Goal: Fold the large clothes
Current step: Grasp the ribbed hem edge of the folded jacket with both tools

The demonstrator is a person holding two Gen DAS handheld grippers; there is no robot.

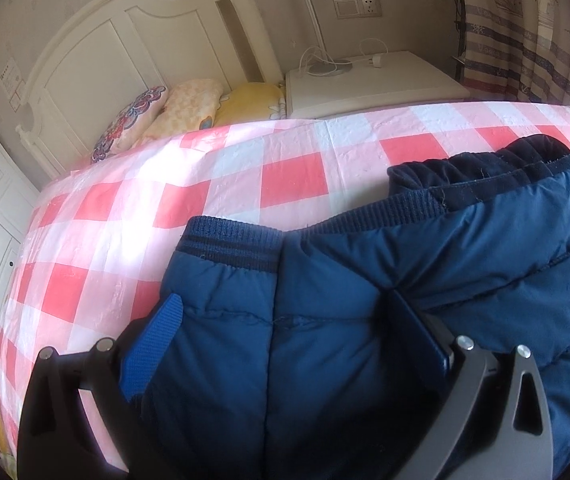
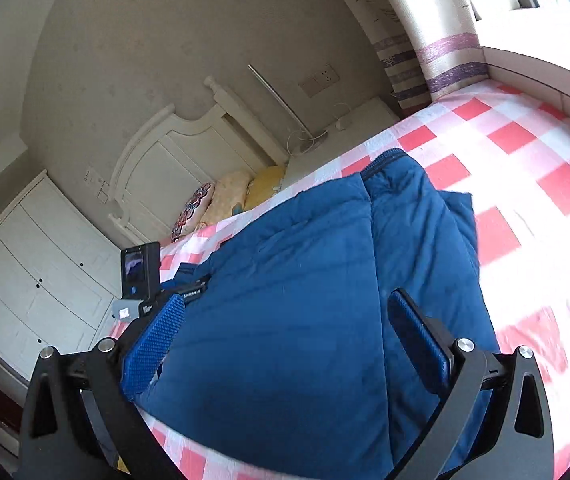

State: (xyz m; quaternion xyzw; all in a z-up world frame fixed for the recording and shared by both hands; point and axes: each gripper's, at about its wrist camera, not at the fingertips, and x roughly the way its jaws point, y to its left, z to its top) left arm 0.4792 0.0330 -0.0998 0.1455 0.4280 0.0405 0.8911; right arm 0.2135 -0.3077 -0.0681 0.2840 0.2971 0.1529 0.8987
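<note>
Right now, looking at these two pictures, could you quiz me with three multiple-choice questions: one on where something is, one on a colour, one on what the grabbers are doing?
1. Where does the blue padded jacket lie?
A. on the checked bedspread
B. on the white nightstand
C. on the floor

2. What colours is the bedspread?
A. green and grey
B. red, pink and white
C. plain yellow

3. How do the left gripper and right gripper stand?
A. both clamped tight on a pillow
B. both out of sight
C. both spread wide, with jacket fabric between the fingers

Answers: 1 A, the checks surround the jacket; 2 B, the squares show those colours; 3 C, each pair of blue pads stands far apart with jacket fabric filling the gap.
</note>
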